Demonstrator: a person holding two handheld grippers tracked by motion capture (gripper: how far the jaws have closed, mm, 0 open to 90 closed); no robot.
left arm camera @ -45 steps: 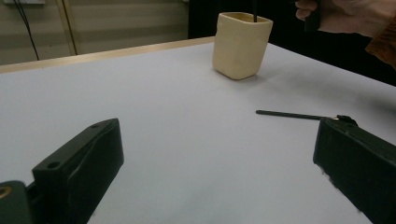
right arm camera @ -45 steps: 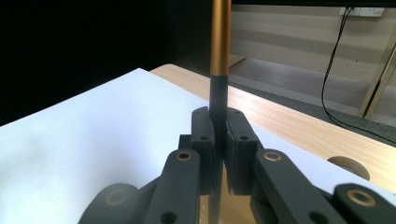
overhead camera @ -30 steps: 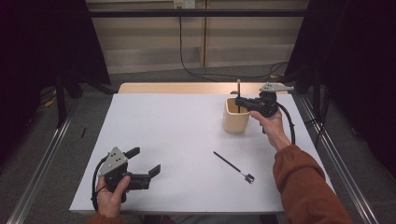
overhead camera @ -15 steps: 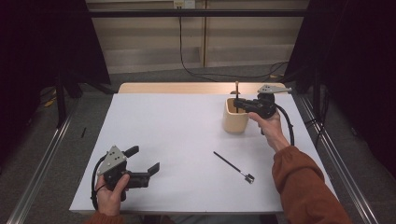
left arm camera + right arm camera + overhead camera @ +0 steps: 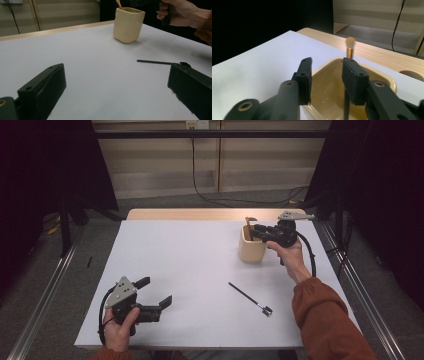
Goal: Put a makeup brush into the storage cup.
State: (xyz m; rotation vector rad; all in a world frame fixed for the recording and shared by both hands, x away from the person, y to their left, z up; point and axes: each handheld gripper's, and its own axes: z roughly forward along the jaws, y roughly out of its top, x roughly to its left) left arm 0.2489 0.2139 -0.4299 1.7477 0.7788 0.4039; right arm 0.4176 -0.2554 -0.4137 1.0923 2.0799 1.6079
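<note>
My right gripper (image 5: 256,232) hangs over the cream cup (image 5: 251,250) at the far right of the bench (image 5: 200,265), and its jaws have just been opening. They stand apart now with nothing pressed between them. In the right gripper view the makeup brush (image 5: 350,47) stands upright inside the cup (image 5: 372,75). Its gold collar and pale tuft rise behind my right-hand jaw, and its dark handle drops into the cup beside that jaw. Whether it touches the pad I cannot tell.

My left gripper (image 5: 156,292) rests low at the near left corner of the bench, well apart from everything, with its jaws wide apart and empty. In the left gripper view the white surface between them is bare.

A thin black brush (image 5: 249,298) lies flat and slanted on the bench, near the front and to the right of centre, between my two hands. It sits nearer my right sleeve (image 5: 325,320). In the left gripper view the black brush (image 5: 156,62) lies just past one jaw, with the cup (image 5: 128,25) farther off.

The cup sits close to the far edge and the right edge, where a strip of bare wood (image 5: 200,214) shows beyond the white cover. My right cable (image 5: 309,251) loops down past my right hand (image 5: 289,257). The middle and left of the bench are wide open. Metal rails (image 5: 45,295) run along the floor on both sides.
</note>
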